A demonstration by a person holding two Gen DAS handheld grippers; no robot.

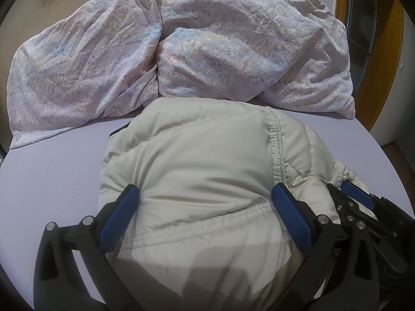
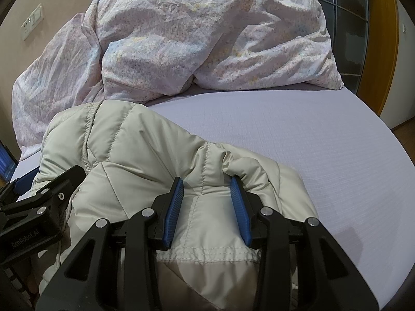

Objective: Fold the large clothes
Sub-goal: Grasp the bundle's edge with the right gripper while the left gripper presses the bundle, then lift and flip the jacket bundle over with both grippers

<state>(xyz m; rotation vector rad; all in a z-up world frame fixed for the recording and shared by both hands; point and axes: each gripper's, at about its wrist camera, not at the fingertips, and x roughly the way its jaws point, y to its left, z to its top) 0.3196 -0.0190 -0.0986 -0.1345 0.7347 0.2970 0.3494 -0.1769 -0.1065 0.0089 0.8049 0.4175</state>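
A cream quilted puffer jacket (image 1: 202, 150) lies bunched on the lavender bed sheet (image 1: 52, 168). My left gripper (image 1: 205, 191) has its jaws wide apart around a thick bulge of the jacket, and both blue pads dent the fabric. My right gripper (image 2: 206, 181) pinches a narrower fold of the same jacket (image 2: 129, 140) near a stitched hem. Both grippers sit side by side at the near edge of the jacket. The right gripper (image 1: 342, 189) shows at the right of the left wrist view, and the left gripper (image 2: 49, 178) at the left of the right wrist view.
A crumpled floral duvet (image 1: 207, 39) is heaped across the far side of the bed (image 2: 181, 26). Bare sheet (image 2: 285, 134) stretches right of the jacket. A wall socket plate (image 2: 31, 23) is at the far left, and a wooden door frame (image 1: 384, 64) at the right.
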